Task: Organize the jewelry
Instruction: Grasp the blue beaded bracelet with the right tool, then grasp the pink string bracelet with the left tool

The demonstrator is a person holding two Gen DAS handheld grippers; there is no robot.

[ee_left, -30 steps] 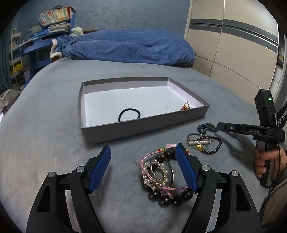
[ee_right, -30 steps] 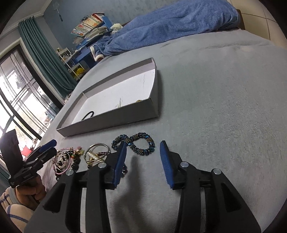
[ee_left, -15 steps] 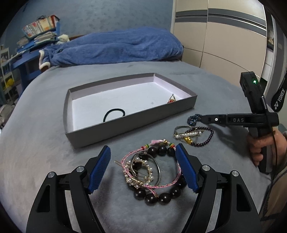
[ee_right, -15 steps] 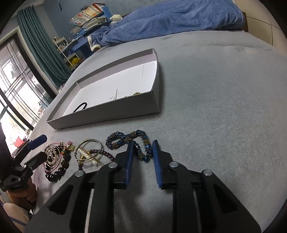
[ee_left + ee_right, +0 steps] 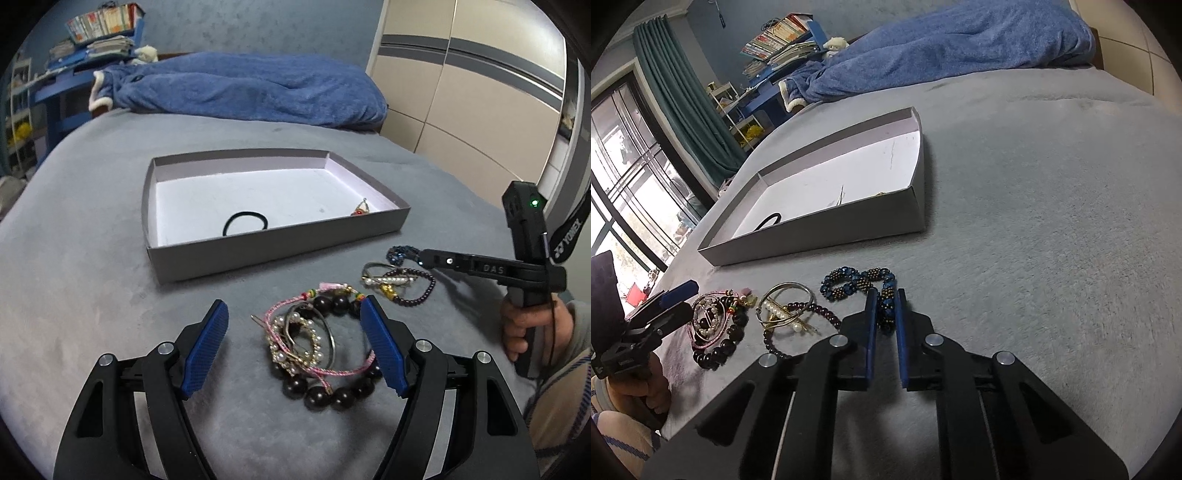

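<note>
A grey shallow box (image 5: 258,247) sits on the bed and holds a black hair tie (image 5: 245,223) and a small red charm (image 5: 360,210). My left gripper (image 5: 295,325) is open around a pile of bracelets (image 5: 314,347): dark beads, pink cord, pearls. A second pile of bangles and purple beads (image 5: 399,282) lies to its right. My right gripper (image 5: 885,308) is shut on the blue beaded bracelet (image 5: 857,282), which still lies on the bed. The box also shows in the right wrist view (image 5: 827,236).
The grey bed cover (image 5: 74,258) stretches all around the box. A blue blanket (image 5: 240,88) is heaped at the far end. A wardrobe (image 5: 480,92) stands to the right, a shelf of books (image 5: 783,40) and a curtained window (image 5: 646,155) to the left.
My right gripper has moved forward and closed on the blue beaded bracelet. My left gripper has shifted so that the bracelet pile lies between its open fingers.
</note>
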